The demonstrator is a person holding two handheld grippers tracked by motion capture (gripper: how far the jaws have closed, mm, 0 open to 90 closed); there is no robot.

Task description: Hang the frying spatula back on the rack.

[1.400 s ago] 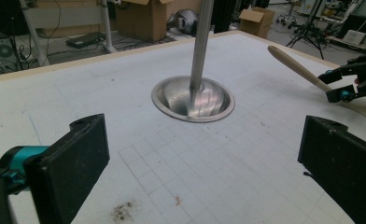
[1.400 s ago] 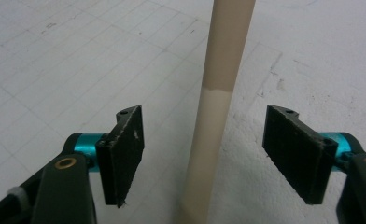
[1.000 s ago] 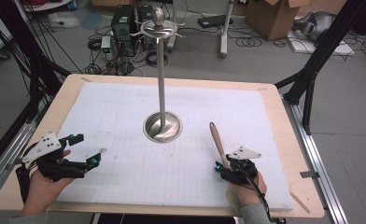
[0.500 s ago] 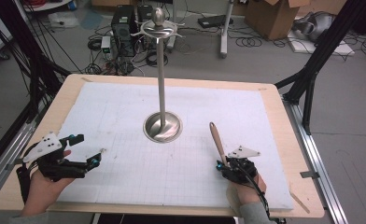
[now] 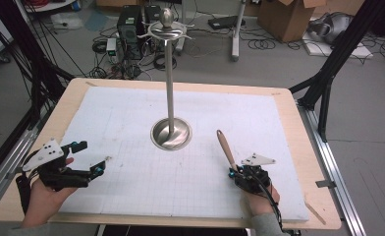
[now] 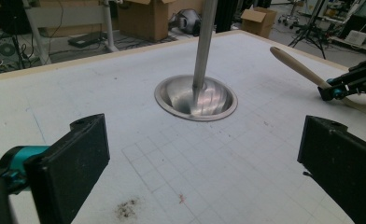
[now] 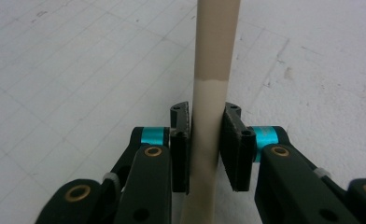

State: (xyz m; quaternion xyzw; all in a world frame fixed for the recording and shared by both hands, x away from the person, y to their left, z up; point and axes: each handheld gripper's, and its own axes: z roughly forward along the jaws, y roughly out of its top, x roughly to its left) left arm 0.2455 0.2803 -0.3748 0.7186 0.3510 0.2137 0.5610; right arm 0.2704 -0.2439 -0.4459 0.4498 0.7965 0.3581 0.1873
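Note:
A utensil with a beige wooden handle (image 5: 225, 147) lies at the right of the white gridded mat (image 5: 131, 118), its rounded end pointing toward the metal stand (image 5: 171, 133). My right gripper (image 5: 234, 172) has just been closing its jaws on the near end of this handle (image 7: 216, 46), and the pads (image 7: 181, 140) now sit against both of its sides. My left gripper (image 5: 90, 157) rests at the left of the mat, wide open with nothing between its jaws (image 6: 209, 144). From the left gripper view, the handle (image 6: 295, 65) slants up from the right gripper (image 6: 333, 91).
The stand is a tall steel pole on a round dished base (image 6: 195, 98) mid-mat, with hooks at its top (image 5: 167, 29). The mat lies on a wooden table (image 5: 308, 162). Cables, boxes and black frame legs are on the floor beyond.
The right gripper's jaws have drawn in around the handle. Both hands and the utensil stay where they were.

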